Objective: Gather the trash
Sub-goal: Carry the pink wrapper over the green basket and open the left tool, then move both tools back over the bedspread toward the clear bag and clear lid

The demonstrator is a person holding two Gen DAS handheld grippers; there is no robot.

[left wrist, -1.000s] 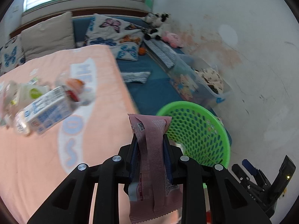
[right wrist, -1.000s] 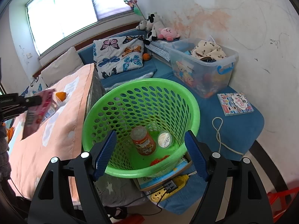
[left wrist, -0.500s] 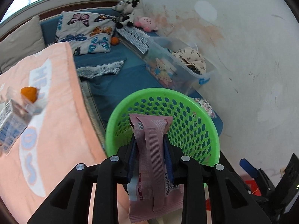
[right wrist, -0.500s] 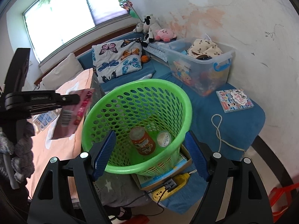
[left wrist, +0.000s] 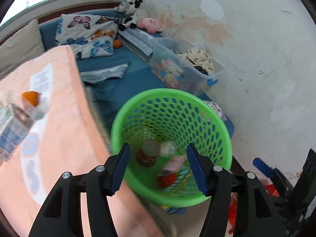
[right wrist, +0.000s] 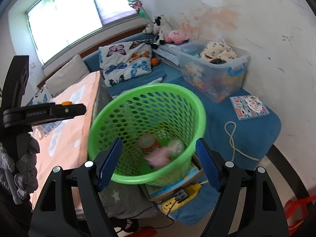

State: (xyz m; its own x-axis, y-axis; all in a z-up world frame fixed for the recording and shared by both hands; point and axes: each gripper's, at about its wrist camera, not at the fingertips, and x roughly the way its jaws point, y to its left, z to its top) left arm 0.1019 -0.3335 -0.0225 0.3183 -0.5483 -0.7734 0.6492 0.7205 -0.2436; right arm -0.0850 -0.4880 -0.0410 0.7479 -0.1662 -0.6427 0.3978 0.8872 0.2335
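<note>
1. Since the earlier frames the left hand-held gripper point(left wrist: 158, 167) has swung from above the peach-coloured bed blanket point(left wrist: 65, 138) to above the green perforated plastic basket point(left wrist: 221, 130), and its jaws have just been opening. Nothing is between them now: the pink crinkled snack wrapper point(left wrist: 175, 163) they carried has dropped.
2. Wrapper location: inside the basket, low down, beside the brown-labelled round jar point(left wrist: 147, 154) and the small white round lid point(left wrist: 167, 149). In the right wrist view the wrapper point(right wrist: 159, 156) is smeared, so probably not yet settled.
3. Orientation: too blurred for certainty. In the left wrist view its long axis appears to run from the basket floor obliquely up toward the lid. Which end is which, cannot tell.
4. Why so placed: the basket stands just beside the bed edge, so trash from the blanket travels a short way. Releasing directly above the rim lets the light wrapper fall straight in.
5. Right hand-held gripper point(right wrist: 158, 162): jaws wide apart, empty, framing the basket from its near side. Judged to be waiting rather than steadying; contact with the rim cannot be told.
6. Remaining trash beside the basket, on the blanket: a blue-and-white printed carton point(left wrist: 10, 128) and an orange-capped clear plastic item point(left wrist: 31, 98). Task judged partly done.
</note>
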